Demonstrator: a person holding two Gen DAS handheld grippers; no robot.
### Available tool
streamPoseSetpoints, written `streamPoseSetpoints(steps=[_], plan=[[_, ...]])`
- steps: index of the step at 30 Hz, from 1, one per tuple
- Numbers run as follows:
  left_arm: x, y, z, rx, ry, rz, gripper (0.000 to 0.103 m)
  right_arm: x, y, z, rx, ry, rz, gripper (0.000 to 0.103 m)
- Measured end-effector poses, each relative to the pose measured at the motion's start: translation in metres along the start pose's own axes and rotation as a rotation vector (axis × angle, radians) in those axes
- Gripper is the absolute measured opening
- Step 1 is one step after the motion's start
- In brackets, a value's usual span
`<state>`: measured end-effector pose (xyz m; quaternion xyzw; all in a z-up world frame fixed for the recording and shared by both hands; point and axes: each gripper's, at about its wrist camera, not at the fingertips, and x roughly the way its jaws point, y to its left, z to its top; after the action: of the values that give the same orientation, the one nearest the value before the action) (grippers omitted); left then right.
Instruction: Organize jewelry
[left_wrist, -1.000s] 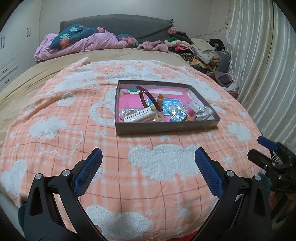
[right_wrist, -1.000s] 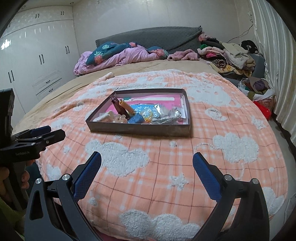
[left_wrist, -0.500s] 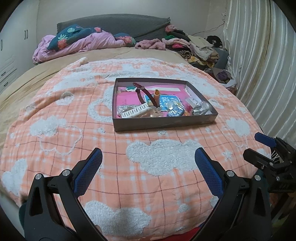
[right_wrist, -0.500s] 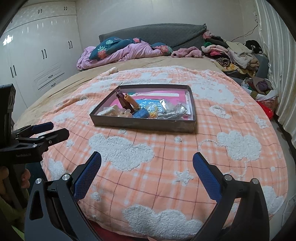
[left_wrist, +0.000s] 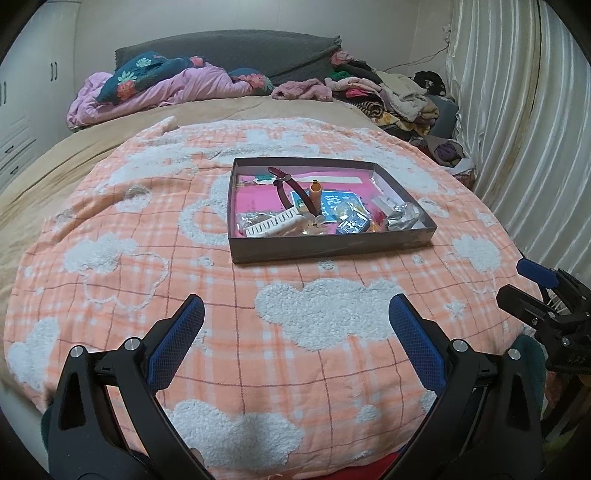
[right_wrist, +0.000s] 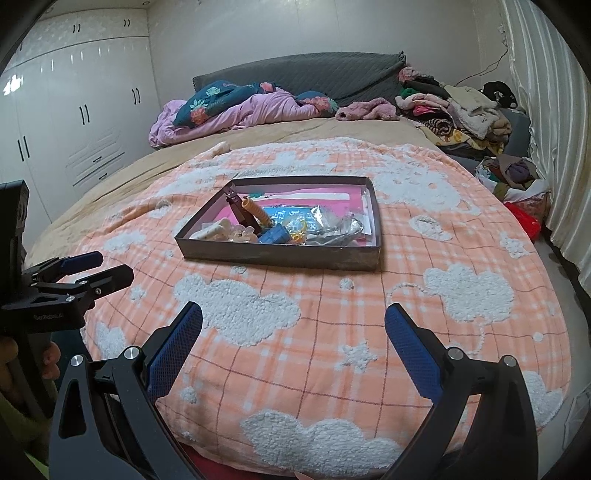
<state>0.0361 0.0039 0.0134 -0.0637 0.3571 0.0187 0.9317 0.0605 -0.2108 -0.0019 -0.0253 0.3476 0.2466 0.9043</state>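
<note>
A shallow grey tray (left_wrist: 332, 248) of tangled jewelry (left_wrist: 295, 218) lay on the bed's orange cloud blanket (left_wrist: 147, 280), well ahead of both tongs, its long axis crosswise. The left tongs (left_wrist: 295, 343) and right tongs (right_wrist: 293, 341) hovered spread and empty. A careless pinch risked snagging several pieces together.

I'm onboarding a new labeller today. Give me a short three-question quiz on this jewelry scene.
1. True or false: the left gripper is shut on the dark red watch strap.
2. What does the grey tray rest on? A) a desk B) an orange cloud-pattern blanket C) the floor
3. Fill in: the right gripper holds ____.

Key: 1 false; 2 B; 3 nothing.
</note>
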Motion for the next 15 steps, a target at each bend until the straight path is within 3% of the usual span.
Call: streamPoseSetpoints(steps=[15], plan=[[-0.0031,0.0031,0.0009,0.002,-0.005,0.002,0.094,-0.0018,0.0020,0.0014,-0.004,-0.003,-0.001,0.099]])
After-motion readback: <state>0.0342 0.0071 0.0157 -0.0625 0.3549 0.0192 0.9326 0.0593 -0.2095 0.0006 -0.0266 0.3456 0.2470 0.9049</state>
